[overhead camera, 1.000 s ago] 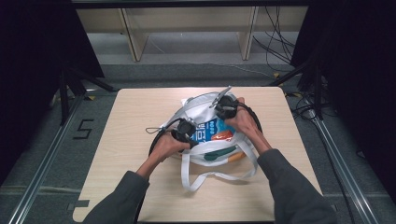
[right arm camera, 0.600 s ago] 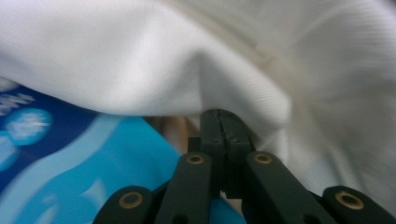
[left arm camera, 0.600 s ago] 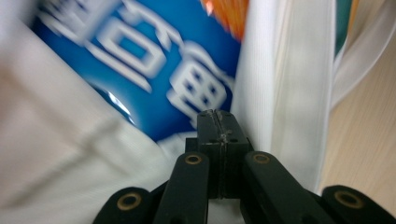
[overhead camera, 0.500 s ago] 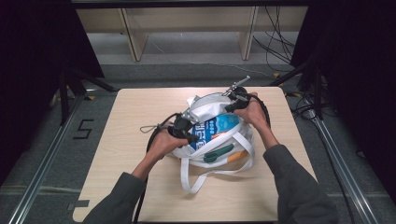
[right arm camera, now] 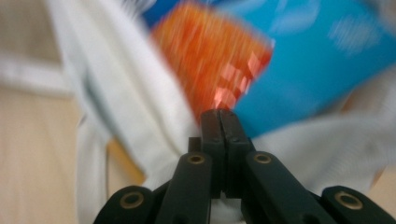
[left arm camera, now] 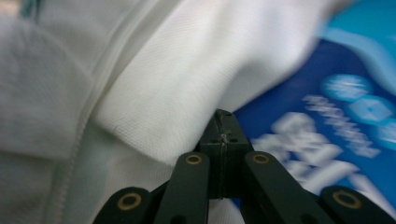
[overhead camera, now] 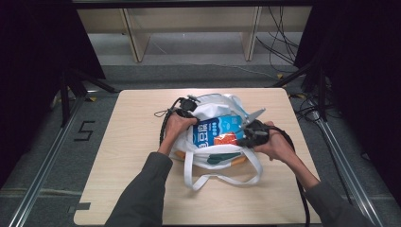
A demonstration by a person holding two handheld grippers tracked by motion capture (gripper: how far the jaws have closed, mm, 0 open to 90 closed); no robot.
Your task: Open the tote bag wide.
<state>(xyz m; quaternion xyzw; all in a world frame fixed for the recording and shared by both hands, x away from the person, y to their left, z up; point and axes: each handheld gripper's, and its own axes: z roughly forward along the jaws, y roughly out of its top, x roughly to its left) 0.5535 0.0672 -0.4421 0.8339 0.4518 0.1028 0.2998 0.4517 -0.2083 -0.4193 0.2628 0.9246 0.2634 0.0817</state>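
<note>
A white cloth tote bag (overhead camera: 213, 105) lies mid-table with its mouth open. Inside are a blue packet (overhead camera: 213, 131) with white print and an orange packet (overhead camera: 225, 138). My left gripper (overhead camera: 193, 109) is at the bag's far left rim, jaws shut on the white fabric (left arm camera: 154, 93), and the blue packet (left arm camera: 322, 121) sits just to its right. At the bag's right rim, my right gripper (overhead camera: 243, 134) is shut on the bag's cloth (right arm camera: 116, 121). The blurred orange packet (right arm camera: 210, 56) and blue packet (right arm camera: 317, 60) lie just beyond its tips.
The bag's looped handles (overhead camera: 222, 180) trail toward the near edge of the wooden table (overhead camera: 137, 189). Black cables (overhead camera: 163, 127) run from both grippers over the tabletop. Wooden shelf legs (overhead camera: 135, 38) stand on the floor beyond the table, with metal rails on both sides.
My left gripper has moved away to the bag's far left rim. The right gripper has come nearer and to the right, and the bag's mouth is spread wider over the packets.
</note>
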